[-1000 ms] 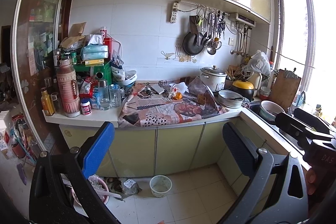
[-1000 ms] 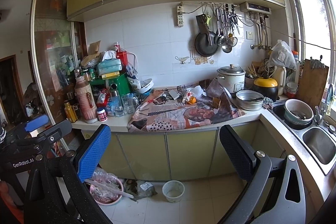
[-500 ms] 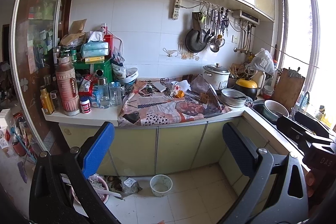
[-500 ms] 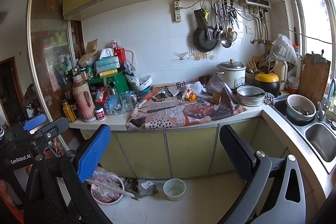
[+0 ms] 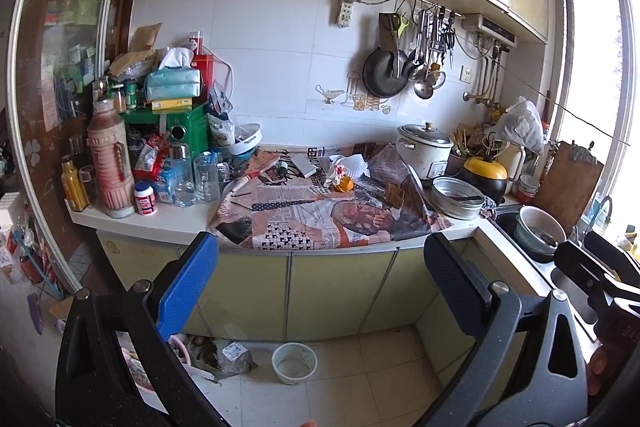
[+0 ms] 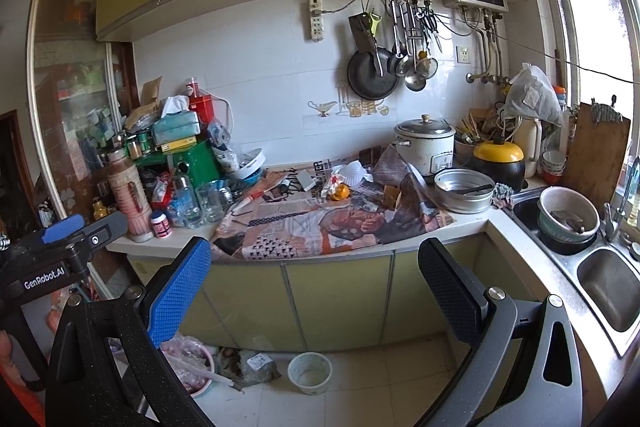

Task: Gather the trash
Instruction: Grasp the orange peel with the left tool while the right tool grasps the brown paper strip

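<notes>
While both grippers hang in mid-air facing a cluttered kitchen counter [image 5: 160,223], the left gripper [image 5: 320,279] and the right gripper [image 6: 316,279] each have their jaws spread wide, holding and touching nothing. Crumpled white and orange trash [image 5: 346,171] lies on newspaper [image 5: 320,215] spread over the counter, well beyond and above both grippers and roughly centred between their fingers; it is a loose heap with no clear long axis, lying left of a white rice cooker [image 5: 424,149].
</notes>
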Available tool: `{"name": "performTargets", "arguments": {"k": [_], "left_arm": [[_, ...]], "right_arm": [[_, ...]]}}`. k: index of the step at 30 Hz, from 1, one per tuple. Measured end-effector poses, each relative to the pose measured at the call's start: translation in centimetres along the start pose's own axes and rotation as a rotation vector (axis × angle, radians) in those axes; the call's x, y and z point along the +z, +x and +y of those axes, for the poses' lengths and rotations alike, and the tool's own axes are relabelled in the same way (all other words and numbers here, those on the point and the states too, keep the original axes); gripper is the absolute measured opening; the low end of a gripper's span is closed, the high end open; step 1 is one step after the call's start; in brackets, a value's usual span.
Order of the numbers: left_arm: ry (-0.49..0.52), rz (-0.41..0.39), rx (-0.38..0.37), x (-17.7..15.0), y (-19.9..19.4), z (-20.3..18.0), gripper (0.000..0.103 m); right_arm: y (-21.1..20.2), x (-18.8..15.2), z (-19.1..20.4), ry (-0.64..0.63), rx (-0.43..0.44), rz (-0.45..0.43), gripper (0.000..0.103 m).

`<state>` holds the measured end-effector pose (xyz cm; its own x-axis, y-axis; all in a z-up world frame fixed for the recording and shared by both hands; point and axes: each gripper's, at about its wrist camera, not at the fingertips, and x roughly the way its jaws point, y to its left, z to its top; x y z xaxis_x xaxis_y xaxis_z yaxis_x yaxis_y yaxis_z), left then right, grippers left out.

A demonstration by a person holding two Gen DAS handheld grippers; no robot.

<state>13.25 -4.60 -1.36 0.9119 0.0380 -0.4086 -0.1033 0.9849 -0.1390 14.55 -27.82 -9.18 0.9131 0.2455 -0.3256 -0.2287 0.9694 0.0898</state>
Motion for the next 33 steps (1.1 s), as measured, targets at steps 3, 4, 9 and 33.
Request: {"name": "performTargets", "arguments": {"k": [3, 4, 9, 33], "left_arm": [[-0.025, 0.044, -0.01, 0.7, 3.4, -0.1, 0.103], [-0.029, 0.056, -0.007, 0.9, 4.6, -0.1, 0.103], [-0.046, 0.095, 0.032, 2.1, 11.7, 0.5, 0.1], [-0.009, 0.377, -0.043, 9.3, 46.9, 4.1, 0.092]], "right_arm": [[1.8, 0.7, -1.0, -0.011, -0.025, -0.002, 0.103], [2.5, 0.9, -1.3, -0.011, -0.03, -0.002, 0.103], [6.8, 1.8, -2.4, -0.006, -0.059, 0.003, 0.103], [32.7, 6.0, -6.6, 0.107, -0.341, 0.212, 0.103]]}}
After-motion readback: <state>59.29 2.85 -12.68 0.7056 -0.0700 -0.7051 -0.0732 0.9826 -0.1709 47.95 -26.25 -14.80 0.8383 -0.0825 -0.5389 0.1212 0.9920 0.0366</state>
